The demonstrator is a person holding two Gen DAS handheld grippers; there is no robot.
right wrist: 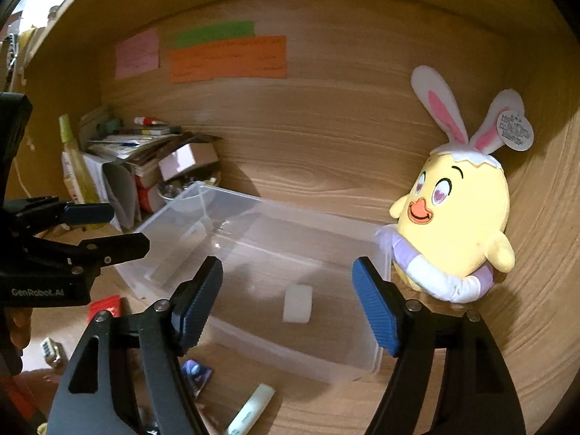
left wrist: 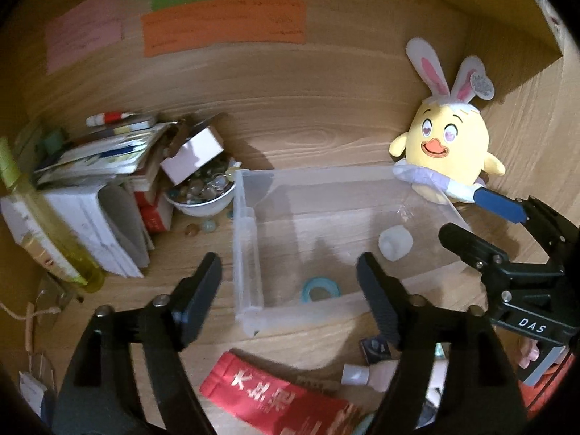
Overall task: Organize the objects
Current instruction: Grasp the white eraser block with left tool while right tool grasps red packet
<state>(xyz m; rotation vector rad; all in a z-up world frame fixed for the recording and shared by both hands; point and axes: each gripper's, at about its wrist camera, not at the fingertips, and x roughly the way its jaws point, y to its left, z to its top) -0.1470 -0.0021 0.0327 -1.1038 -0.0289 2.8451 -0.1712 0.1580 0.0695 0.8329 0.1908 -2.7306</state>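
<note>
step: between picks, as I read it; both claws hang over the clear bin [left wrist: 250, 239] with nothing in them, two items already lie inside
left gripper [left wrist: 290, 282]: jaws wide apart, empty; lower centre of left wrist view, aimed down at the bin's near left corner
right gripper [right wrist: 286, 290]: jaws wide apart, empty; lower centre of right wrist view, over the bin's near wall; blue pads face each other with only bin floor between
bin: centre of both views, open top, on the wooden shelf [left wrist: 326, 134], long side running toward the plush
in bin: white cap-like piece [left wrist: 395, 243] right of centre on the floor; teal ring [left wrist: 320, 288] at the near wall, flat
next move: probably fetch another loose item from the near clutter; calls for pulling a claw back toward the lower edge and lining the jaws up over something small and flat
candidates: red packet [left wrist: 275, 395] bottom centre of left view; small white bottle [left wrist: 366, 373] right of it; pale green tube [right wrist: 253, 406] bottom centre of right view; dark foil sachet [right wrist: 197, 371] just left of that
plush chick [right wrist: 453, 224]: right side, leaning on the back wall, touching the bin's far right corner; could snag the right claw
left clutter: stack of books and boxes [left wrist: 101, 188], bowl of beads [left wrist: 203, 195] just beside the bin's far left corner, loose beads on the shelf
in the way: the two claws sit close together, easy to bump when either one backs out
wall: coloured paper notes [left wrist: 224, 21] upper left, not relevant
</note>
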